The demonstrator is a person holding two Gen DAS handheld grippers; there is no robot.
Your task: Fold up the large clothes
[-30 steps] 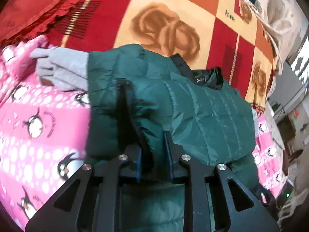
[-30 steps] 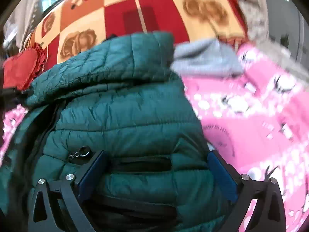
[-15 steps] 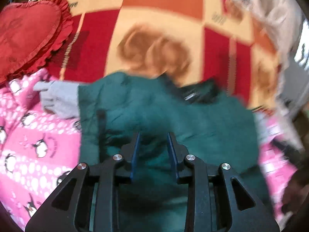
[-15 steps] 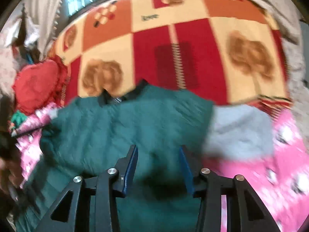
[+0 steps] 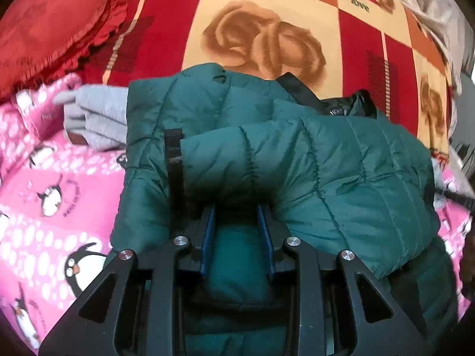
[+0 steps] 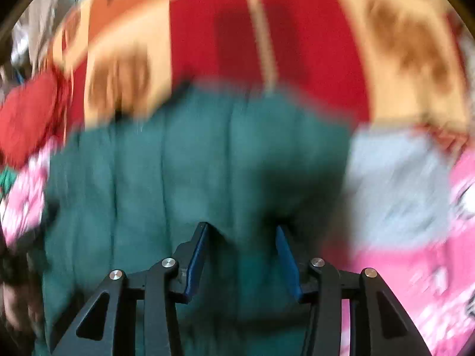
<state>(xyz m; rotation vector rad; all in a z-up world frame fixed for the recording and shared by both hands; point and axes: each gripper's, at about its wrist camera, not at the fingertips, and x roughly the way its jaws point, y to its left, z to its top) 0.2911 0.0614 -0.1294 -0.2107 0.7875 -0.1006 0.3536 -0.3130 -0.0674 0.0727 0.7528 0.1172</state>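
On the bed, spread over a pink penguin-print blanket (image 5: 44,184) and a red-and-cream rose-patterned blanket (image 5: 261,38), lies one dark green puffer jacket (image 5: 341,172), the garment being folded. Its collar with the black lining points toward the rose blanket, and one sleeve is laid across the chest with its cuff toward the left wrist camera, which looks like the sleeve-in step of a fold.

The left hand-held gripper (image 5: 236,222) has its tips buried under that sleeve's puffy edge; green fabric sits between the blue pads, but the jaws stand partly apart and I cannot tell whether they pinch it or merely rest against it. It seems placed there to set the sleeve down or tuck it flat.

The right hand-held gripper (image 6: 242,237) hovers above the jacket's quilted body in a badly blurred view. Its jaws are partly apart with nothing gripped; the fabric seen between them appears to lie below. It may be lining up for a fresh hold.

Counted: one jacket, two grippers, two blankets, one red frilled heart-shaped cushion (image 5: 50,26) at the bed's far corner, and one folded grey garment (image 5: 95,118) beside the jacket, touching its edge, probably set aside as finished.
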